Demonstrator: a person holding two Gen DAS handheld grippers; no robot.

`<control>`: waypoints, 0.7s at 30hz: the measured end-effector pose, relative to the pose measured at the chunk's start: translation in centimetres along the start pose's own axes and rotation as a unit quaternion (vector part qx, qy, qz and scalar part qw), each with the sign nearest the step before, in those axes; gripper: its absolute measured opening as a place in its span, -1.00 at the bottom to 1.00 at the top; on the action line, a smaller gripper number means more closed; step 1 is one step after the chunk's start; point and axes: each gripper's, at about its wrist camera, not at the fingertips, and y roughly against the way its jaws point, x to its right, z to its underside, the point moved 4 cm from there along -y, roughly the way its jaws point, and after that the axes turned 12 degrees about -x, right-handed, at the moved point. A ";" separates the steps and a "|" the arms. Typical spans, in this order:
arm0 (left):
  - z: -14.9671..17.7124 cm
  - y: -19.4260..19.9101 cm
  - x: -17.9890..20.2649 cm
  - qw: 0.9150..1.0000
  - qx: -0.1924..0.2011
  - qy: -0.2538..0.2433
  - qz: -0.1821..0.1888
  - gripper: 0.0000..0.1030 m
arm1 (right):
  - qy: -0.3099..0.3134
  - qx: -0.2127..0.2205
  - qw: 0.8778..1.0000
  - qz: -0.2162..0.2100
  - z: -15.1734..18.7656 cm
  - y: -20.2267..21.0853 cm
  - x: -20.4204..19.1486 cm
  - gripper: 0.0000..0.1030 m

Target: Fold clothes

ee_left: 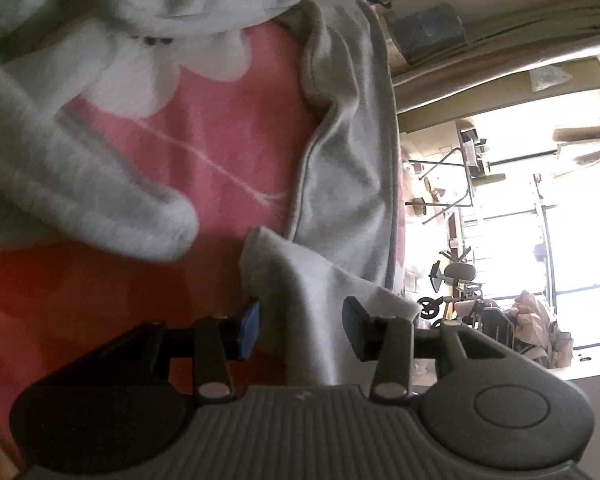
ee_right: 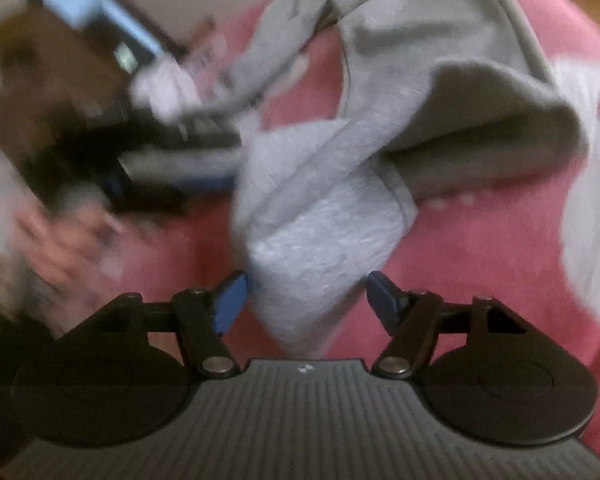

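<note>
Grey garment (ee_left: pixel 340 152), a soft sweatshirt-like piece, sprawls half bunched over a pink blanket (ee_left: pixel 204 128) printed with white flowers, as a person works it with a hand-held gripper on each side. The left gripper (ee_left: pixel 302 328) has its blue-padded fingers (ee_left: pixel 250 330) spread on either side of a corner of the cloth, which runs down between them toward the gripper's body; the pads stand apart from the fabric and do not pinch it. In its own view, the right gripper (ee_right: pixel 306 300) likewise stands with fingers wide, a thick folded end of the garment (ee_right: pixel 320 232) lying between them without being pressed. Judging by this, both tools frame separate ends of the same piece, a placement that would suit either taking hold for a fold or letting go after one; the pictures do not settle which. A sleeve (ee_left: pixel 100 196) lies across the blanket at left in the left wrist view, its cuff free. The left tool is rolled sideways, the room beyond (ee_left: pixel 500 200) appearing tipped on end. The right view is smeared by motion; a blurred hand (ee_right: pixel 60 248) gripping the other tool shows at its left edge.
</note>
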 end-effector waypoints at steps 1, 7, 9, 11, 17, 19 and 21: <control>-0.3 0.0 0.3 1.000 0.003 -0.004 0.000 -0.13 | 0.007 0.000 1.000 0.016 -0.2 -0.2 -0.2 -0.75; -0.5 1.2 2.6 0.998 0.021 -0.056 0.027 -0.13 | -0.106 0.059 0.990 -0.072 -4.5 3.2 3.2 -0.80; 0.2 1.1 3.5 0.995 0.015 -0.097 0.010 -0.13 | -0.161 0.074 0.977 -0.121 -6.0 4.3 4.9 -0.80; 1.2 0.9 4.4 0.989 0.011 -0.149 -0.019 -0.13 | -0.215 0.089 0.958 -0.170 -7.6 5.5 6.5 -0.80; 6.3 -1.6 8.9 0.893 0.039 -0.402 -0.200 -0.05 | -0.198 0.075 0.959 -0.189 -6.2 8.3 5.3 -0.80; 8.4 -2.4 10.0 0.842 0.049 -0.475 -0.250 -0.04 | -0.189 0.070 0.960 -0.193 -5.7 9.3 4.8 -0.80; 10.1 -3.2 10.6 0.799 0.059 -0.526 -0.285 -0.04 | -0.180 0.064 0.962 -0.197 -5.1 10.2 4.3 -0.80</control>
